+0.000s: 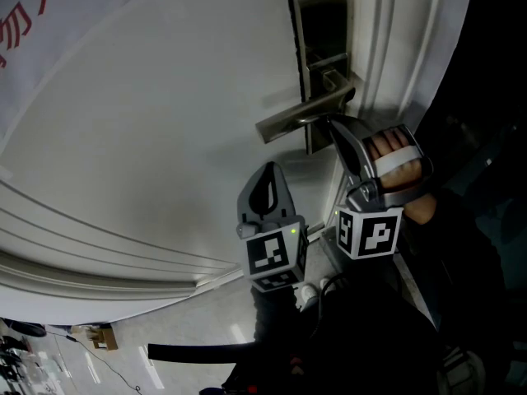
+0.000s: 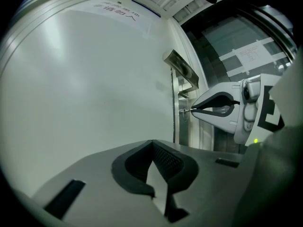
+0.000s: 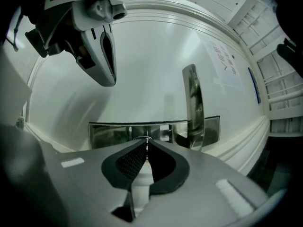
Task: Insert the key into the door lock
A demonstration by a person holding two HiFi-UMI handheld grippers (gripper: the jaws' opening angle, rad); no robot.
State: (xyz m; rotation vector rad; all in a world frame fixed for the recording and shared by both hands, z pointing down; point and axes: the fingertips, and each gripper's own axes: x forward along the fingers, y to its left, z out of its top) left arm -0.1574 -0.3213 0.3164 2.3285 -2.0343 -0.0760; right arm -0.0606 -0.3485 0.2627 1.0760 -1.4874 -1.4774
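Right tongs (image 3: 146, 141) pinch thin silvery key (image 2: 184, 110) w/ tip at lock plate (image 3: 113, 132); left tongs (image 2: 152, 144) closed, empty.

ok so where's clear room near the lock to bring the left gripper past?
Free: the bare door panel left of the lock plate and above the lever handle, up to the sign. Crowded: under the lever, where the right gripper holds the key at the plate, left gripper just beside.

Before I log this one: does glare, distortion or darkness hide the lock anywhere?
Head view: lock plate reads dark, lower right nearly black. Left gripper view: fisheye bends the door; key at right tool tiny. Right gripper view: plate mirror-shiny, handle glares.
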